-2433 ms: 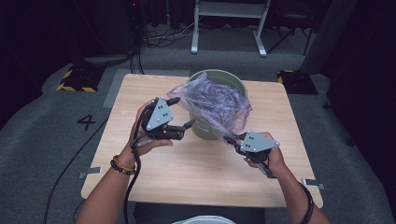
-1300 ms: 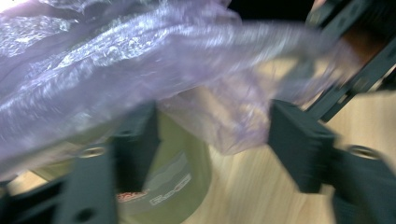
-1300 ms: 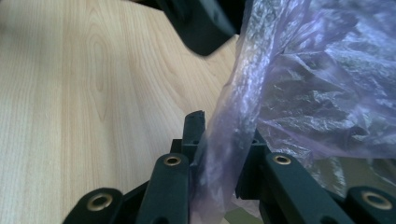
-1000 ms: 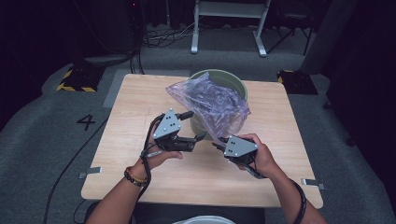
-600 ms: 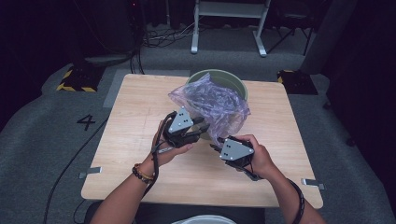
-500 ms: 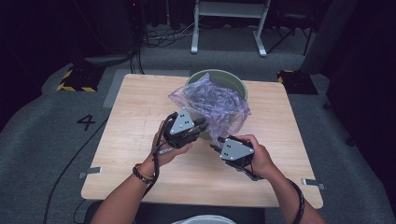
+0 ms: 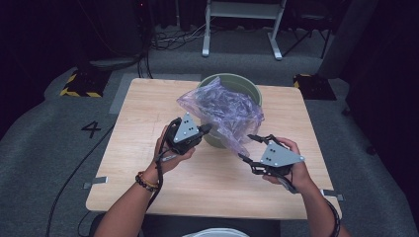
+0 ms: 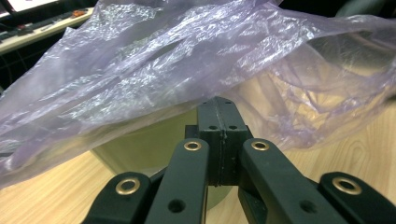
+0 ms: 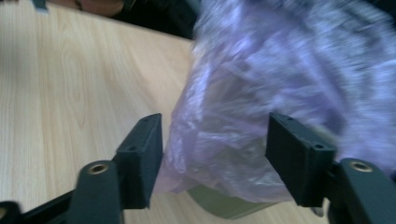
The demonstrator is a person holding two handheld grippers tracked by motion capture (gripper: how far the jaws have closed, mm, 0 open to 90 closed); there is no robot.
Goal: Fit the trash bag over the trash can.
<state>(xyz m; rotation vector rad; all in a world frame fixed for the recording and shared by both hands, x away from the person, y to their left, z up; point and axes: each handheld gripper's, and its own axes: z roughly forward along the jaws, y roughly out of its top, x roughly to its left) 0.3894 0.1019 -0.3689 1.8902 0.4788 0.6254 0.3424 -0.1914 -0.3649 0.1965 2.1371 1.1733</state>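
On the wooden table (image 7: pixel 148 123) we see a green bucket (image 7: pixel 249 86) standing toward the far edge, with a thin purple plastic bag (image 7: pixel 222 111) draped over its mouth and hanging down its near side; the bag is crumpled and half transparent, so the bucket wall shows through it. The left gripper (image 7: pixel 205 129) is held just beside the bucket's near-left side; in the left gripper view its jaws are pressed together – the two pads meet with no gap – and their tips sit right under the bag's lower fold (image 8: pixel 187 88); whether any film is pinched between them we cannot tell. The right gripper (image 7: pixel 249 146) is at the bag's hanging corner; in the right gripper view its jaws stand wide apart, with the bag's lower edge (image 9: pixel 224 154) between them, not clamped.
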